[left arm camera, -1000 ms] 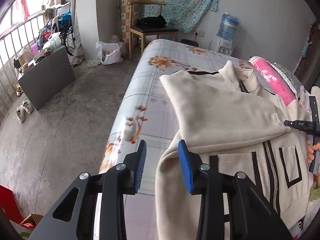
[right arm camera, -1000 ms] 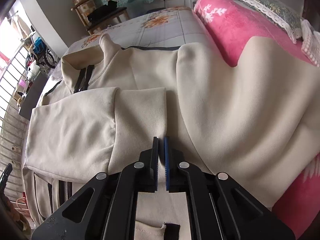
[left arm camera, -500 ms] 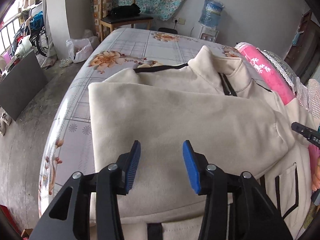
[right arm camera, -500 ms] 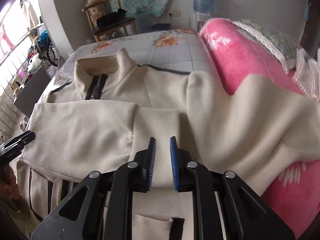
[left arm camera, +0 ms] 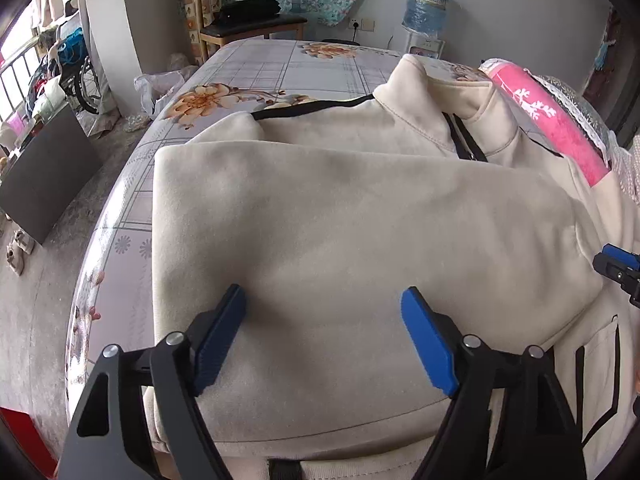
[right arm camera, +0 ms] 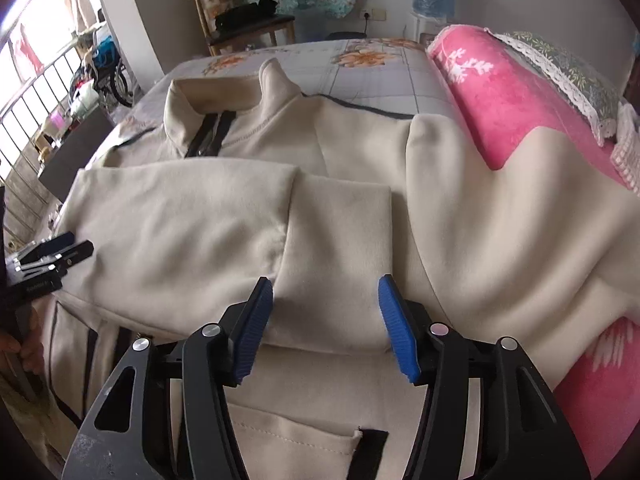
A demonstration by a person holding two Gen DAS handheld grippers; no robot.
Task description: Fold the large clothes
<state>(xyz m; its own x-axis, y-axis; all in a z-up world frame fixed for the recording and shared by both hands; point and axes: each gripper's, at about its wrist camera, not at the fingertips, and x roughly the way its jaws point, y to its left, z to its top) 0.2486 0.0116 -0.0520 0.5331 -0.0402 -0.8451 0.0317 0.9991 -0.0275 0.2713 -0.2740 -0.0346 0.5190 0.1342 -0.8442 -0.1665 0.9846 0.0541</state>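
Observation:
A large cream jacket (left arm camera: 360, 208) with black zip and trim lies on the bed, one sleeve (right arm camera: 180, 232) folded flat across its chest. My left gripper (left arm camera: 322, 300) hovers over that sleeve, its jaws opening wide and pressing on nothing. My right gripper (right arm camera: 326, 286) stands over the sleeve's cuff end (right arm camera: 340, 240), jaws opening too, with the cloth lying loose between the blue pads (right arm camera: 394, 320). Each gripper shows at the edge of the other's view: the right gripper (left arm camera: 618, 266), the left gripper (right arm camera: 48, 258). The other sleeve (right arm camera: 500, 240) drapes over the pink bolster.
The bed (left arm camera: 256, 76) has a floral sheet and drops off at its left edge to a concrete floor. A pink bolster (right arm camera: 508, 92) and lace pillow lie along the right. A wooden chair (left arm camera: 248, 20) and a water dispenser (left arm camera: 426, 12) stand by the far wall.
The left gripper swung from the bed's edge to over the folded sleeve and opened wider. The right gripper, shut on the cuff a second ago, has opened and let it go.

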